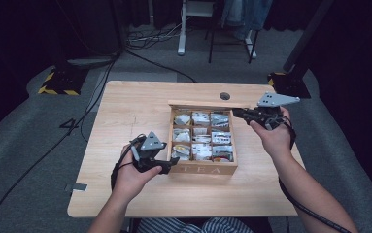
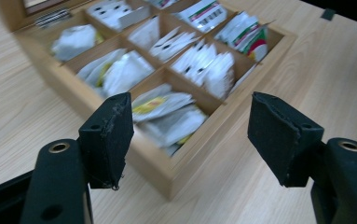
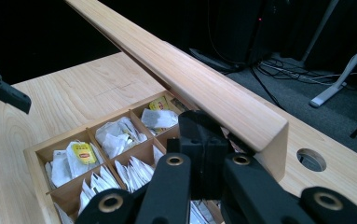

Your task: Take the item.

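A wooden tea box [image 1: 208, 170] marked TEA stands open at the middle right of the table, its compartments full of tea bags [image 1: 202, 138]. Its lid [image 1: 200, 103] stands raised along the back edge. My left gripper [image 1: 171, 165] is open at the box's near left corner. In the left gripper view the left gripper [image 2: 190, 135] has its jaws on either side of that corner of the box [image 2: 176, 172]. My right gripper [image 1: 237, 113] is at the lid's right end. In the right gripper view the right gripper [image 3: 199, 135] is shut, its tips just under the tilted lid [image 3: 204, 84].
The light wood table [image 1: 125, 111] has a round cable hole [image 1: 225, 96] behind the box. Stand bases with yellow-black stripes sit on the floor at back left [image 1: 59, 82] and back right [image 1: 288, 82]. Cables run across the grey floor.
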Available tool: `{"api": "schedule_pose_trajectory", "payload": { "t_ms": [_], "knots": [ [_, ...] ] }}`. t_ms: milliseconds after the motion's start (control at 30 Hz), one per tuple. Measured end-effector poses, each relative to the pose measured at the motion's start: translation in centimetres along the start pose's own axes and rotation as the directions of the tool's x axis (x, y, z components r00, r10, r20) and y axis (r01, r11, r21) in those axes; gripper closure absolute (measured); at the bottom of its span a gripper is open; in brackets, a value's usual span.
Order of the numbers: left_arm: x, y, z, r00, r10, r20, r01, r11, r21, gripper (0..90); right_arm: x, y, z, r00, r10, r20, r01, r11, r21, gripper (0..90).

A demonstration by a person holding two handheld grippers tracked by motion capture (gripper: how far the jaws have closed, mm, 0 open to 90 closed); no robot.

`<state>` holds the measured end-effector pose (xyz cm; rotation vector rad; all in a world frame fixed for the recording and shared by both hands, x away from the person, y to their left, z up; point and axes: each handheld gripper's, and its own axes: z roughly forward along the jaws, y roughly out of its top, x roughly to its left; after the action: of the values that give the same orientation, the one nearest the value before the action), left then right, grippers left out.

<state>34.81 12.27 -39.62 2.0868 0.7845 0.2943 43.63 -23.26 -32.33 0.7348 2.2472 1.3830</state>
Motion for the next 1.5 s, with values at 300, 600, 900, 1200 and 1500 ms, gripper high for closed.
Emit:
{"api": "schedule_pose_trajectory", "payload": {
  "t_ms": [300,600,900,1200,1500],
  "knots": [
    [-1.3,1.9,1.5,0.9986,0.022,0.049,-0.021,0.9997,-0.011,32.3,-0.1,0.0,0.0,1.0000,0.004,-0.008,-0.004,1.000,0.004,90.0],
    [-2.0,3.4,3.6,0.9933,0.034,0.111,-0.033,0.9994,-0.009,32.0,-0.1,-0.1,-0.1,0.9999,0.009,-0.010,-0.009,1.000,0.003,90.0],
    [-2.5,4.4,6.4,0.9665,0.038,0.254,-0.034,0.9992,-0.020,41.0,-0.2,0.0,-0.1,0.9999,0.007,-0.014,-0.007,1.000,0.005,90.0],
    [-3.0,5.8,8.8,0.9459,0.067,0.317,-0.069,0.9976,-0.006,47.9,-0.3,0.0,-0.1,0.9999,0.004,-0.017,-0.004,1.000,0.004,90.0],
    [-3.2,6.1,12.4,0.9330,0.071,0.353,-0.082,0.9964,0.018,50.4,-0.3,0.0,-0.1,0.9998,0.004,-0.019,-0.004,1.000,0.003,90.0]
  ]
}}
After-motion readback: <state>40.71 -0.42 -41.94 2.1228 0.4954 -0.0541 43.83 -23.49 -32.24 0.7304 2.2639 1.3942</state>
